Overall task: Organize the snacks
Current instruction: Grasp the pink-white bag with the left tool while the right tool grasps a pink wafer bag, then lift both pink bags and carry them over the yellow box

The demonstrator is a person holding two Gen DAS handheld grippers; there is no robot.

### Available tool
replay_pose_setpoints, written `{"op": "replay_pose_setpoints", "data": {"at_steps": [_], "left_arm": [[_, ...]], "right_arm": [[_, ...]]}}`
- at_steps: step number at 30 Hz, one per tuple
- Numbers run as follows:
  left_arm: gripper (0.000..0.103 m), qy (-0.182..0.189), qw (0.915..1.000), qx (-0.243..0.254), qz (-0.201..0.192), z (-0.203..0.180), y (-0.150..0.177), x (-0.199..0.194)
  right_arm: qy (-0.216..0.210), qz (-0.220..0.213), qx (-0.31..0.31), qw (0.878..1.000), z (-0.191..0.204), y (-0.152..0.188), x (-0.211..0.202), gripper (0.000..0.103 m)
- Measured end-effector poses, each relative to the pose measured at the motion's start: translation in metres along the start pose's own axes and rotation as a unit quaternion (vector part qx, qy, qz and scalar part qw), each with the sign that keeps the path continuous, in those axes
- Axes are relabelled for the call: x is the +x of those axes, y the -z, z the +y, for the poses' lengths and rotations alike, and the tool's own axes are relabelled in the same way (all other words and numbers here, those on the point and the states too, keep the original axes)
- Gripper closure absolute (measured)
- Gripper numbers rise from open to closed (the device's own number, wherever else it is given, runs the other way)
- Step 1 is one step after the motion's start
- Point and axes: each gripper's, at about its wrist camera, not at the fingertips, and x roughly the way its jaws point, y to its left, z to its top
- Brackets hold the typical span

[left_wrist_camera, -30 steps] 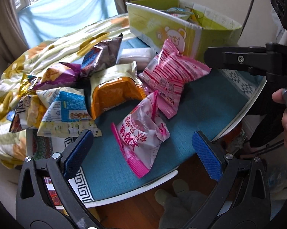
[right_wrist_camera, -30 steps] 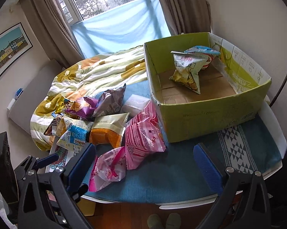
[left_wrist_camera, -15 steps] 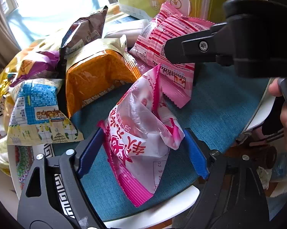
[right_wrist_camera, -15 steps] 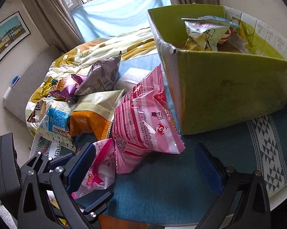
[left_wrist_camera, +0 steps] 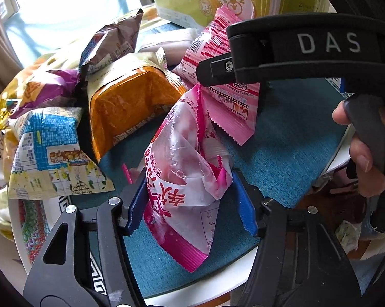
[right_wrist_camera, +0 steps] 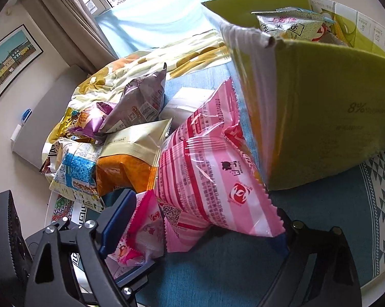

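While the green box [right_wrist_camera: 320, 117] is sitting at the back of the desk [left_wrist_camera: 289, 138], both claws are closing. Right claw [right_wrist_camera: 200, 227] is straddling the striped pink bag [right_wrist_camera: 212, 179], not yet pinching; left claw [left_wrist_camera: 192, 202] is squeezing the small pink packet [left_wrist_camera: 184, 179]. Next: lift both into the box.

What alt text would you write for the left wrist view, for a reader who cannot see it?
The left gripper, its jaws just closing, pinches a crumpled pink and white snack bag on a teal tablecloth. Behind it lie an orange bag, a blue and white bag and a pink striped bag, with the right gripper's black finger above that one.
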Motion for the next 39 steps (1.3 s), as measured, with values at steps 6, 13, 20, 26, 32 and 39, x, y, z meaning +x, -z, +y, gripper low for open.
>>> {"op": "replay_pose_setpoints", "data": {"at_steps": [6,13,20,26,32,39], "left_arm": [[0.046,0.003,0.9999,-0.010,0.002,0.008,-0.001,-0.001],[0.047,0.004,0.9999,-0.014,-0.008,0.017,0.006,-0.025],[0.047,0.001,0.9997,-0.019,-0.016,0.018,0.011,-0.053],[0.047,-0.007,0.9990,-0.036,-0.027,0.019,0.012,-0.086],[0.047,-0.013,0.9962,-0.078,-0.038,0.030,0.016,-0.116],[0.047,-0.030,0.9935,-0.086,-0.068,0.033,0.000,-0.143]], "right_arm": [[-0.005,0.000,0.024,1.000,-0.006,-0.004,0.007,0.028],[0.006,-0.004,0.029,1.000,-0.004,-0.003,0.005,0.045],[0.022,-0.009,0.027,0.999,0.000,0.003,-0.012,0.053],[0.028,-0.014,0.019,0.999,0.010,0.009,-0.032,0.054],[0.028,-0.025,-0.002,0.999,0.033,0.011,-0.055,0.054],[0.036,-0.055,-0.028,0.997,0.051,0.006,-0.094,0.054]]}}
